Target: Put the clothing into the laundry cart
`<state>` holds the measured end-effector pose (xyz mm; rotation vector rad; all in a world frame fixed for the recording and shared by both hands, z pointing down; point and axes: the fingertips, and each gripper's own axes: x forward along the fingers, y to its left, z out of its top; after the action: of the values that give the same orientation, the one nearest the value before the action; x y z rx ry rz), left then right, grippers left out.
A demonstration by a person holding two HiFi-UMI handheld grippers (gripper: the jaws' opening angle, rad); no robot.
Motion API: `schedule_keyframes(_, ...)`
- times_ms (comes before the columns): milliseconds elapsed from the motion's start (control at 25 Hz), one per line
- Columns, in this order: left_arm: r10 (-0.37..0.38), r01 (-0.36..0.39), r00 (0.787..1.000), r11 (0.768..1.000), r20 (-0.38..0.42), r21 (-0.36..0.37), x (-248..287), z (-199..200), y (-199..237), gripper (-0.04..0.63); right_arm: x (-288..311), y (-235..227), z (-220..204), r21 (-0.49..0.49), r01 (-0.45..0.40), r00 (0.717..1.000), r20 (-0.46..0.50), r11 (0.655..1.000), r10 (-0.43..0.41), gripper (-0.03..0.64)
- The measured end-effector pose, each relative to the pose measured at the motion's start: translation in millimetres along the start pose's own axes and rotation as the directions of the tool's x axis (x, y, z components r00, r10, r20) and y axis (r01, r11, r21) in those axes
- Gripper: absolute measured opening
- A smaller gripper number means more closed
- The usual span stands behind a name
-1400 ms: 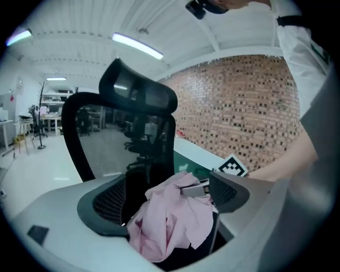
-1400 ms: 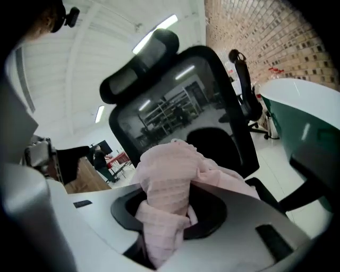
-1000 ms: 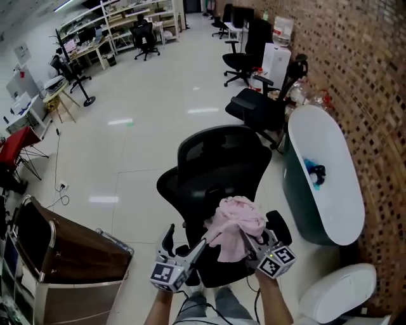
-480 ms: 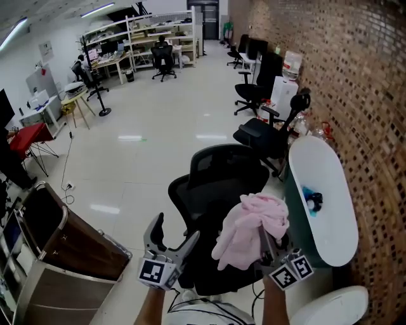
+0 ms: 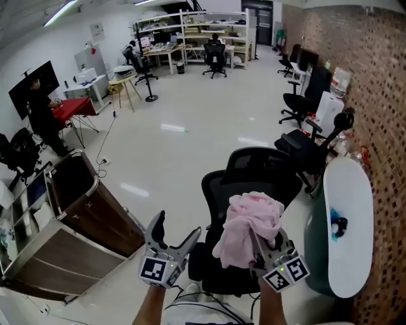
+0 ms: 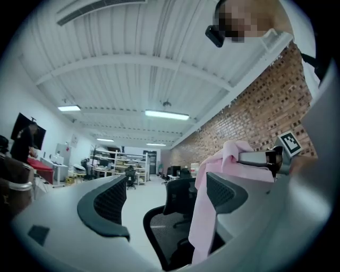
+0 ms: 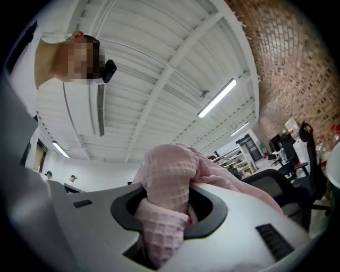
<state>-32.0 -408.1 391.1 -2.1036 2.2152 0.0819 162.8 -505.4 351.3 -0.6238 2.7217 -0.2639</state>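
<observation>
Clothing (image 5: 248, 222), pink and bunched, hangs from my right tool (image 5: 260, 246) over the chair (image 5: 254, 170) in the head view, held clear, I judge, for carrying to the laundry cart (image 5: 95, 190). In the left gripper view, my left tool (image 6: 167, 183) gapes empty. In the right gripper view, the jaws are clamped on a fold.

An open-plan office-cum-lab — black mesh office chairs (image 5: 254, 181) on a glossy pale floor (image 5: 184, 108), metal shelving racks (image 5: 190, 19) over desks (image 5: 162, 51) at the far end, a brick wall (image 5: 380, 70), strip lights (image 6: 166, 115) overhead.
</observation>
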Motion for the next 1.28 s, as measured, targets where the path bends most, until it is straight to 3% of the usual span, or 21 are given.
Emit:
schedule_keyframes(200, 0.177, -0.177, 0.984, 0.984, -0.020, 0.019, -56, 4, 40, 0.451, 40, 49, -12, 0.044, -0.181, 0.983, -0.003, 0.983, 0.181, 0.149)
schedule_keyframes(520, 0.368, -0.368, 0.930, 0.929, 0.002, 0.041, -154, 4, 90, 0.451, 73, 144, -58, 0.118, -0.378, 0.923, -0.028, 0.918, 0.384, 0.149)
schedule_keyframes(760, 0.463, -0.463, 0.886, 0.886, 0.020, 0.025, -225, 17, 149, 0.449, 106, 229, -77, 0.156, -0.458, 0.881, -0.051, 0.875, 0.470, 0.150)
schedule_keyframes(1040, 0.536, -0.538, 0.843, 0.841, 0.041, 0.058, -308, 31, 222, 0.449, 152, 341, -108, 0.162, -0.553, 0.822, -0.056, 0.817, 0.567, 0.152)
schedule_keyframes(1280, 0.571, -0.573, 0.819, 0.818, 0.049, 0.053, -371, 34, 268, 0.449, 183, 418, -135, 0.181, -0.598, 0.788, -0.047, 0.781, 0.614, 0.152)
